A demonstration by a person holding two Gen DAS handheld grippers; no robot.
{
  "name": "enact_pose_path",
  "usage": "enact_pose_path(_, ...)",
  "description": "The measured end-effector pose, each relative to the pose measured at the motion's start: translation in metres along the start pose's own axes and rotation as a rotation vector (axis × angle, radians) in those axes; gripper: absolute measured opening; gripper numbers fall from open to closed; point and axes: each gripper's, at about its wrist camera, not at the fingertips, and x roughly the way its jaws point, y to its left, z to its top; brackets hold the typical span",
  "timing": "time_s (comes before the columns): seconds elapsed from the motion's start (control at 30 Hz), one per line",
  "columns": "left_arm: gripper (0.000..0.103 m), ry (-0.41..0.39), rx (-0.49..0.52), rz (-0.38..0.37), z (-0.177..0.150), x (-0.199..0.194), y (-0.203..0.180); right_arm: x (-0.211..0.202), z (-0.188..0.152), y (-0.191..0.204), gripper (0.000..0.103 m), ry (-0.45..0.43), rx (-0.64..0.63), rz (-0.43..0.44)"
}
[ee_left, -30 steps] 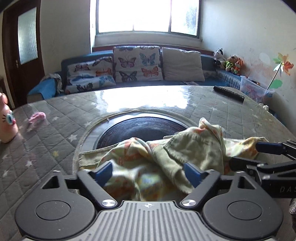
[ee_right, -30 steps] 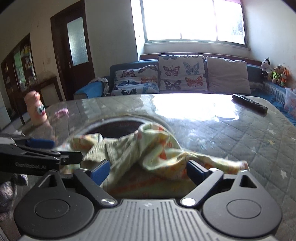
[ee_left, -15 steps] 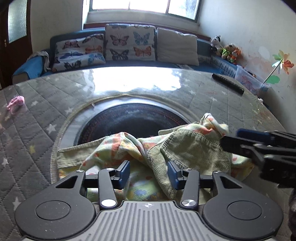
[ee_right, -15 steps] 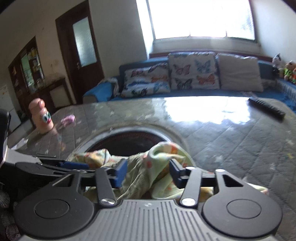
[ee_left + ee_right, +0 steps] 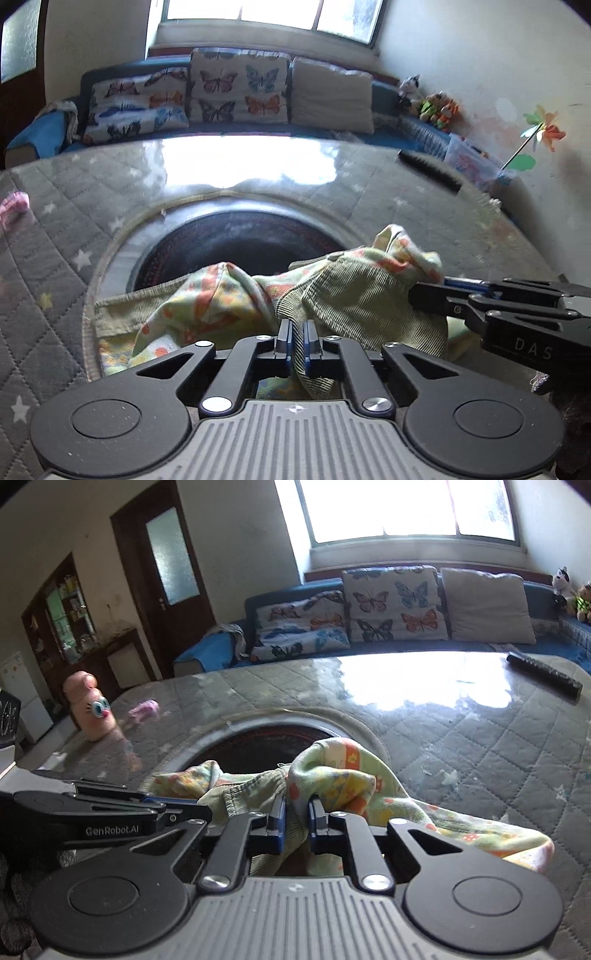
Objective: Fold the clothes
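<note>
A crumpled pale green garment [image 5: 354, 291] with an orange and yellow print lies bunched on the round table [image 5: 258, 173], over its dark centre disc. My left gripper [image 5: 297, 332] is shut on a ribbed green fold at the garment's near edge. From the right side of that view my right gripper [image 5: 443, 286] reaches into the cloth. In the right wrist view the right gripper [image 5: 296, 812] is shut on a bunch of the garment [image 5: 340, 775], and the left gripper [image 5: 177, 805] comes in from the left, pinching the cloth.
A black remote [image 5: 543, 674] lies at the table's far right. A pink toy figure [image 5: 90, 709] and a small pink item [image 5: 144, 709] sit at the left. A sofa with butterfly cushions [image 5: 236, 92] runs behind the table. A plastic box [image 5: 472, 166] stands by the right wall.
Both grippers went from wide open to shut, each closing on a fold of the garment. Both have moved down and in closer to the cloth.
</note>
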Motion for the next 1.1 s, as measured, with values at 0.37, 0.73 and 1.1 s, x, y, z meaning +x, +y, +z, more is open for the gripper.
enact_pose_path(0.37,0.005,-0.118,0.116,-0.098,-0.027,-0.101,-0.034,-0.104,-0.012,0.030,0.010,-0.081,-0.129,0.141)
enact_pose_path(0.73,0.005,-0.042,0.237,-0.186,-0.086,-0.152,-0.062,-0.174,-0.068,0.052,0.010,0.026,-0.225,0.171)
enact_pose_path(1.1,0.010,0.015,0.287,-0.221,-0.108,-0.160,-0.058,-0.178,-0.090,0.043,0.017,0.142,-0.227,0.178)
